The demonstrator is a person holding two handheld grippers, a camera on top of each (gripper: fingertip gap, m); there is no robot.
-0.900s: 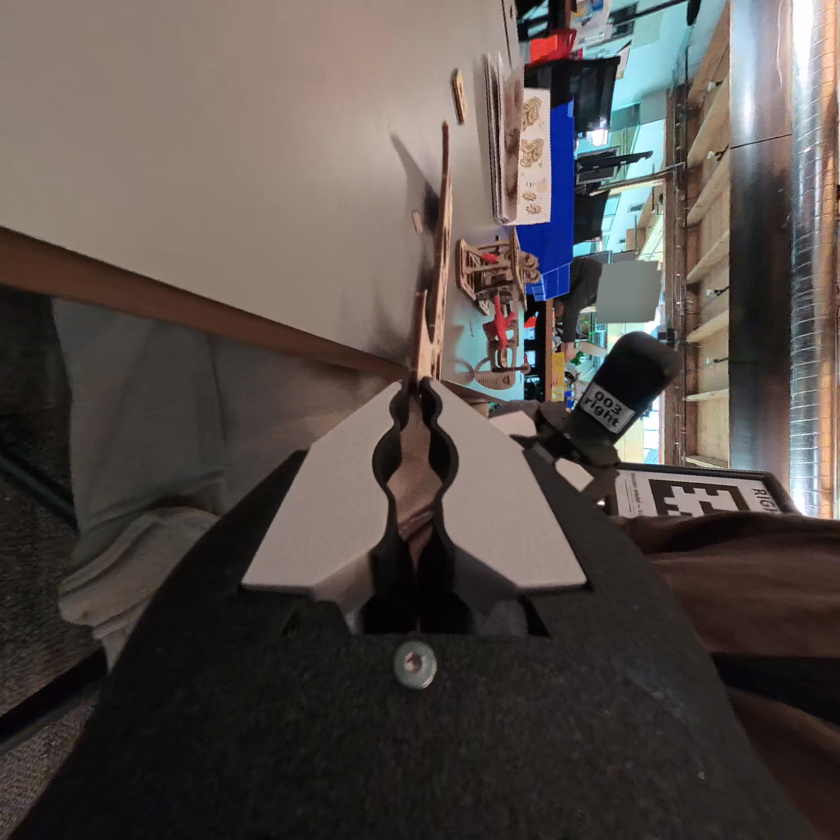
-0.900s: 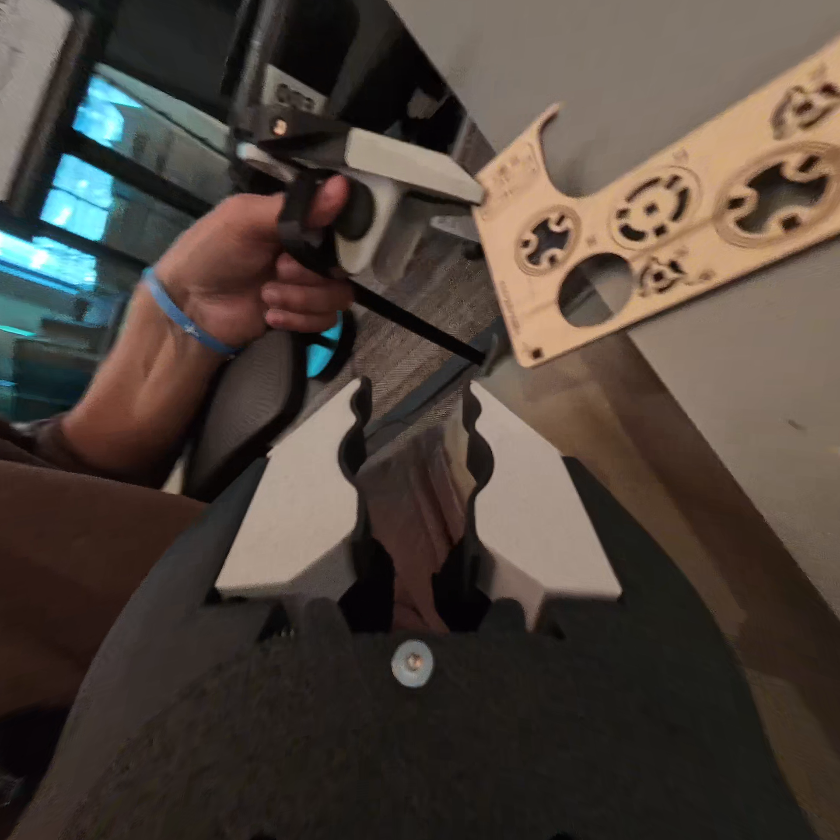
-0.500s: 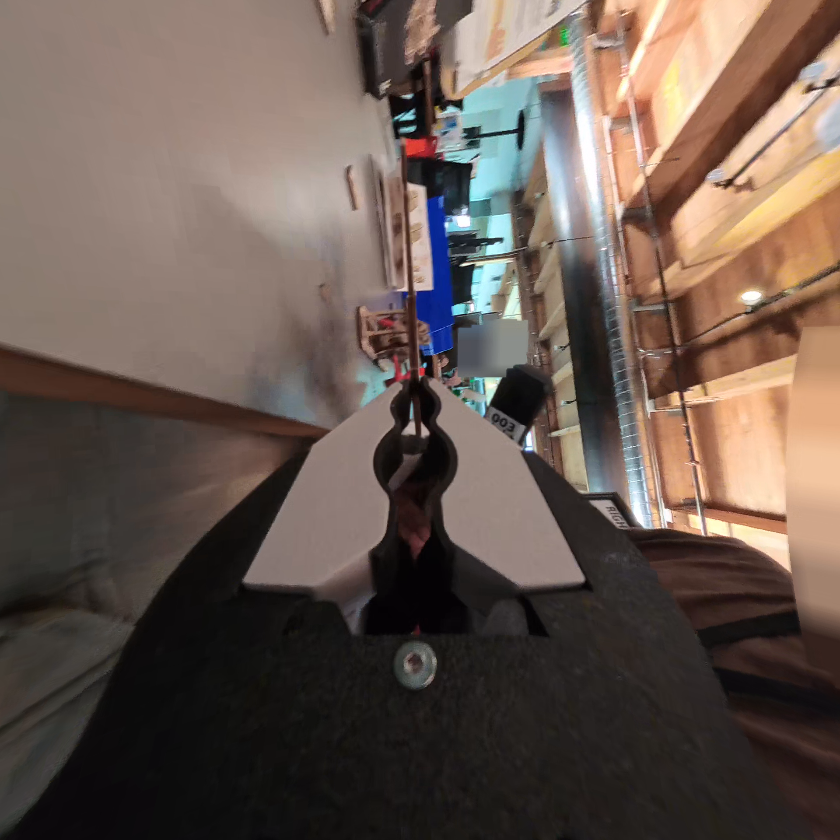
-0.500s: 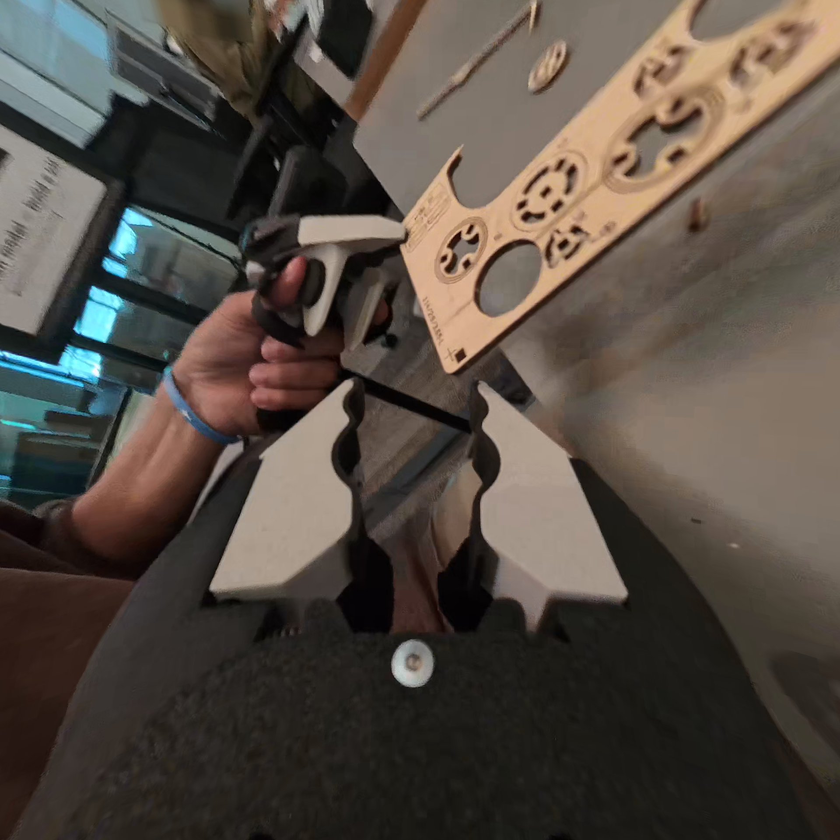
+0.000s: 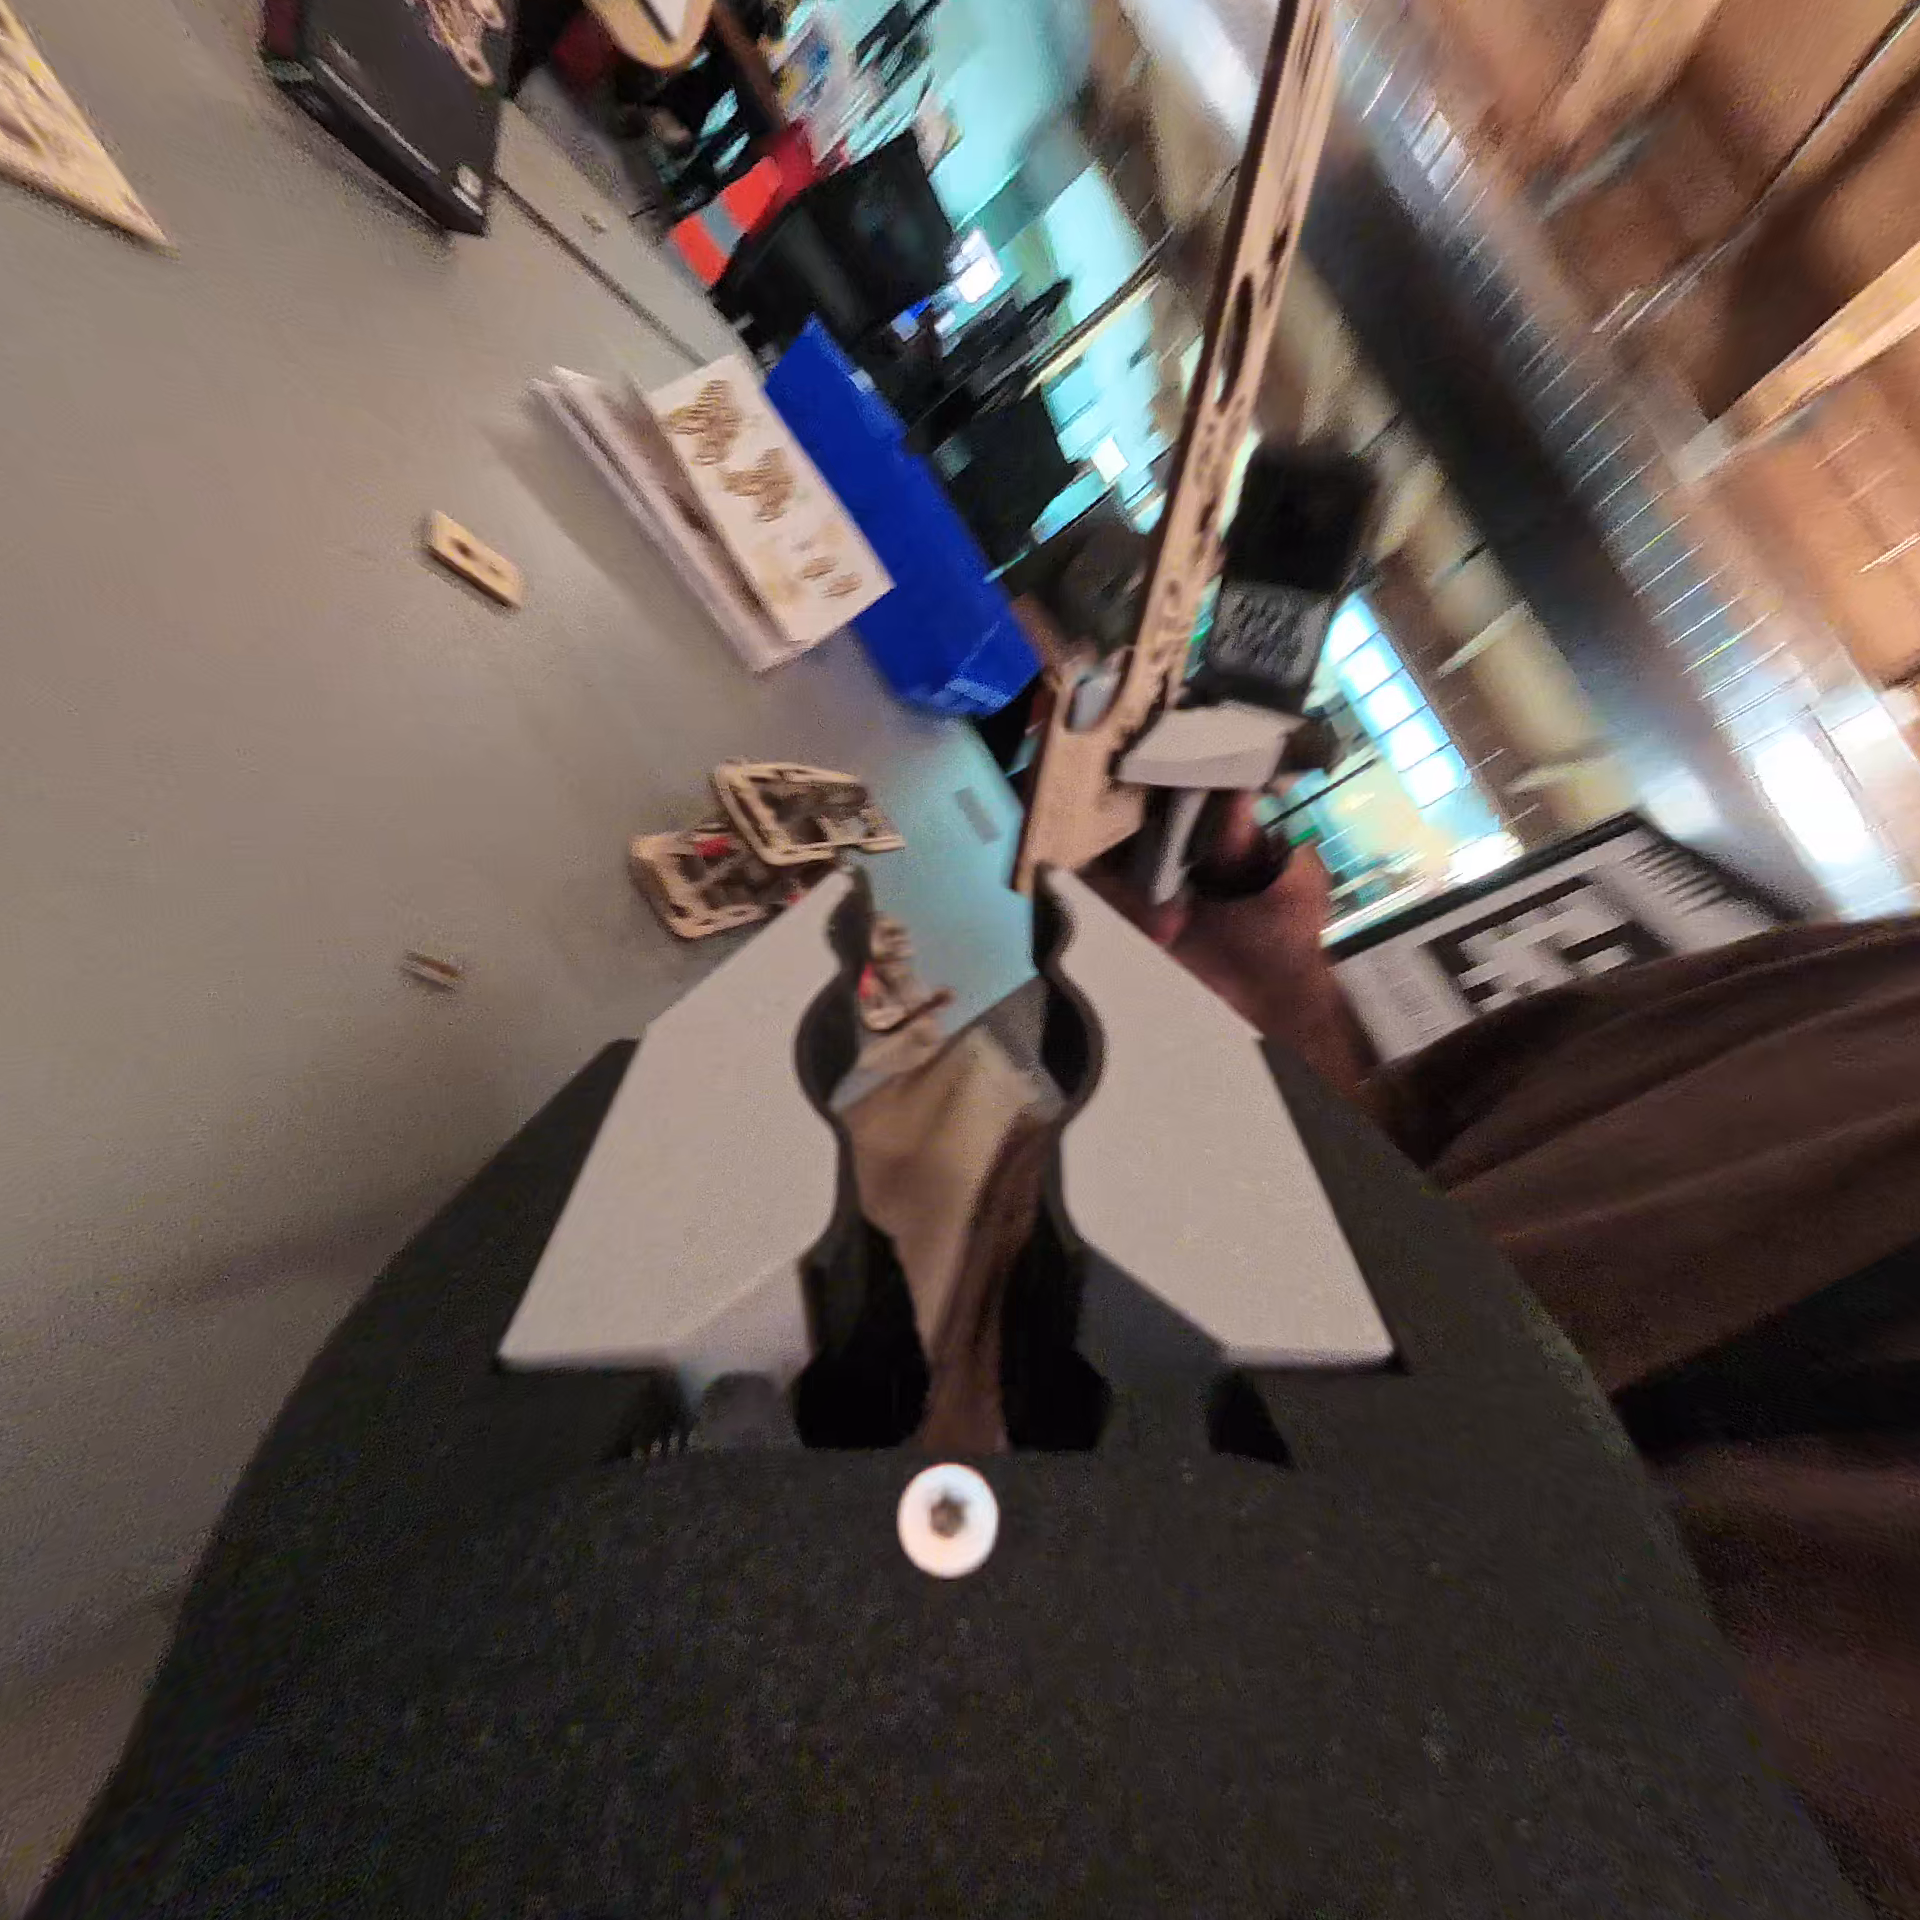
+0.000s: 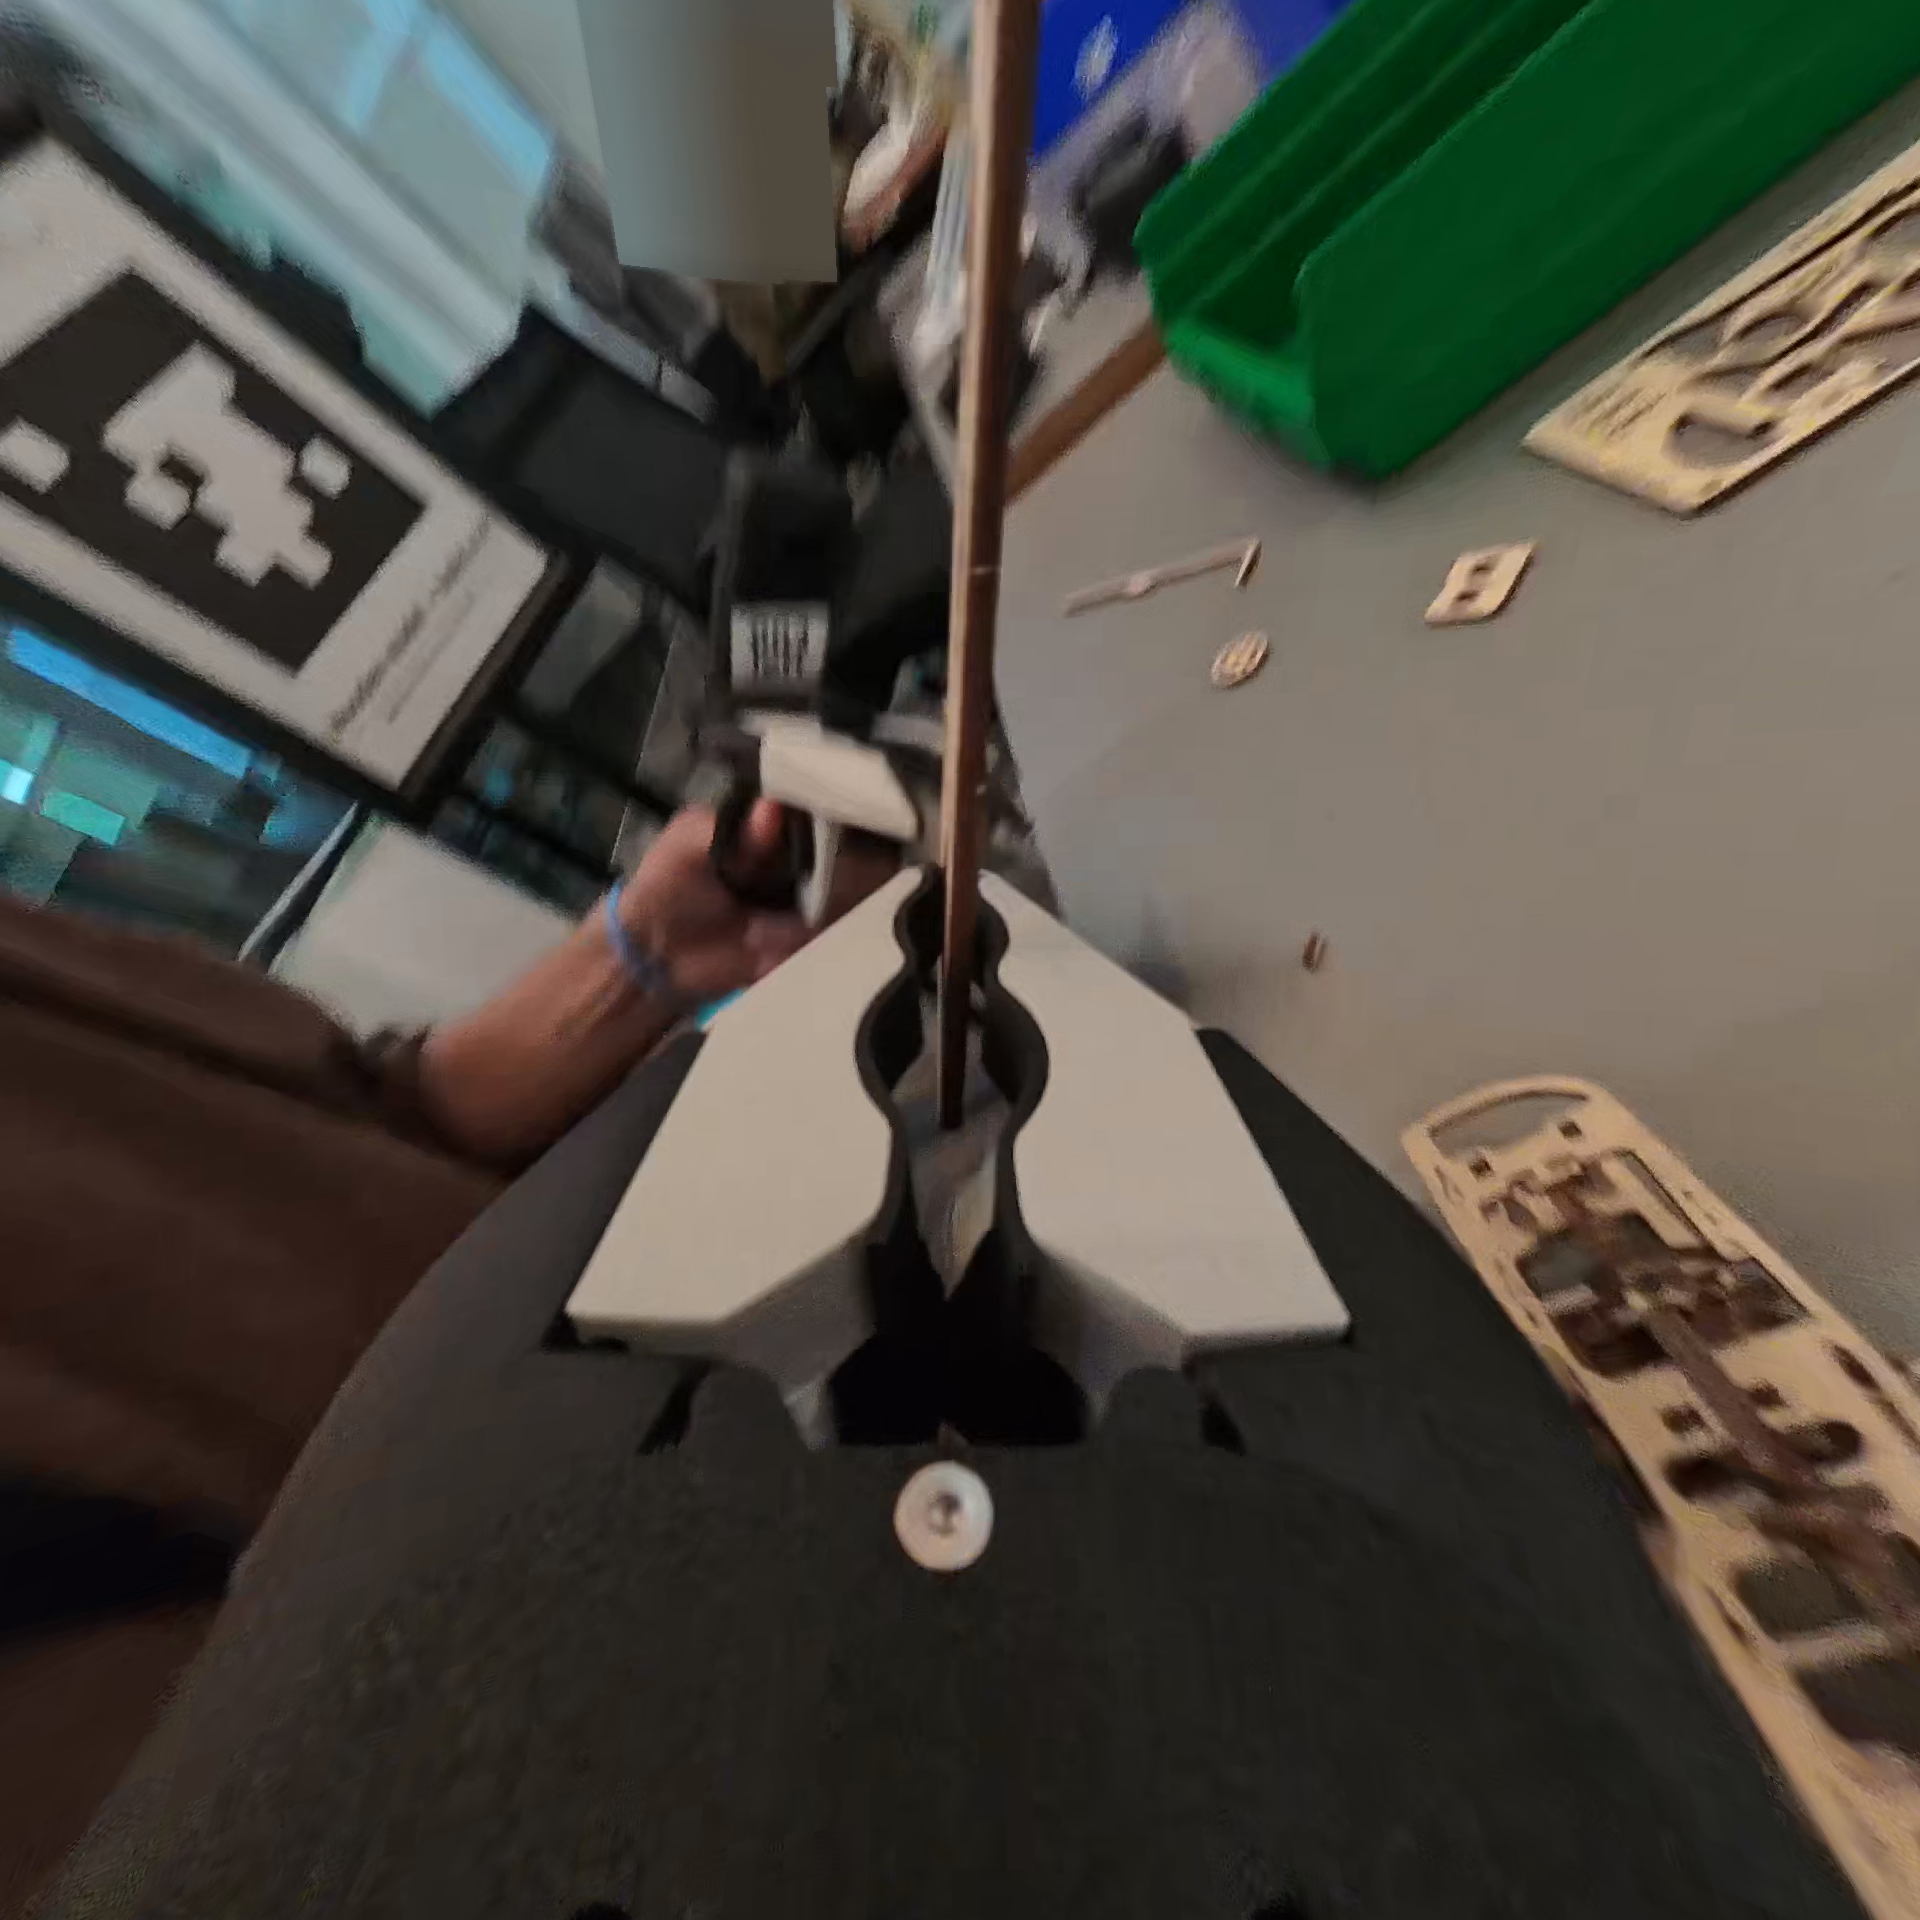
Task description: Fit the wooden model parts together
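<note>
The thin wooden sheet shows a dark, burnt-looking edge, and the tabletop is smooth matt grey. At one o'clock the green bin looks like glossy plastic. Each gripper body is rough black with matt pale-grey jaws.

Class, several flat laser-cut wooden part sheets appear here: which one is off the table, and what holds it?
The thin wooden sheet seen edge-on, clamped upright in the right gripper. The other cut-out sheets lie flat on the grey table.

A workshop or makerspace. A grey table carries wooden part sheets beside a green bin. Timber shelving and a metal duct run overhead.
</note>
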